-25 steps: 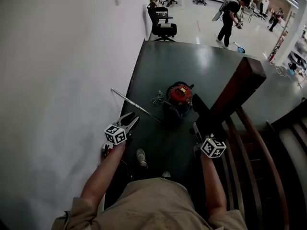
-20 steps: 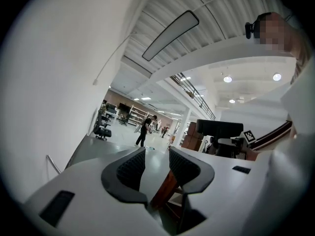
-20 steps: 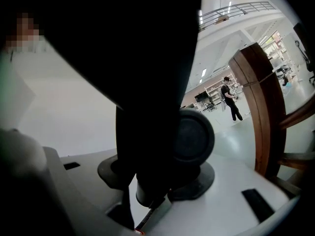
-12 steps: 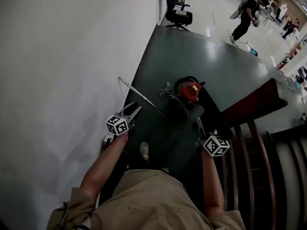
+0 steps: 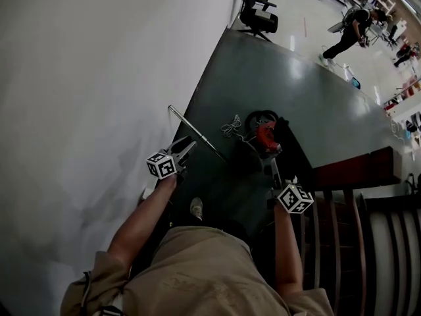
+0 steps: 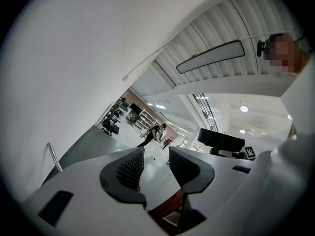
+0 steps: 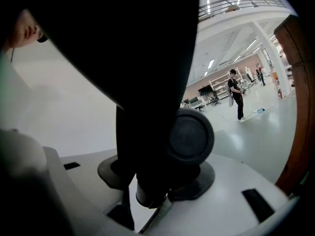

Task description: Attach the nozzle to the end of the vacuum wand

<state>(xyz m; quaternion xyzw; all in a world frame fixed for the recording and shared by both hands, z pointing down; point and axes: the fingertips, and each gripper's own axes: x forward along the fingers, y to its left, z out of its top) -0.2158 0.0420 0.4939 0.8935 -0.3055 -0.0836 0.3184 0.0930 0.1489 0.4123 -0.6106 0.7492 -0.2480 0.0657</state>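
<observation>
Since nozzle (image 7: 147,58) fills right claw (image 7: 156,176), little else shows.

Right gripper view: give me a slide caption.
Right gripper clamps the black wheeled nozzle, with a bright hall floor beyond.

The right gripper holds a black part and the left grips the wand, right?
No: the left gripper is empty, jaws apart, per the left gripper view; the wand is out ahead, untouched. The right gripper does hold the black part.
</observation>
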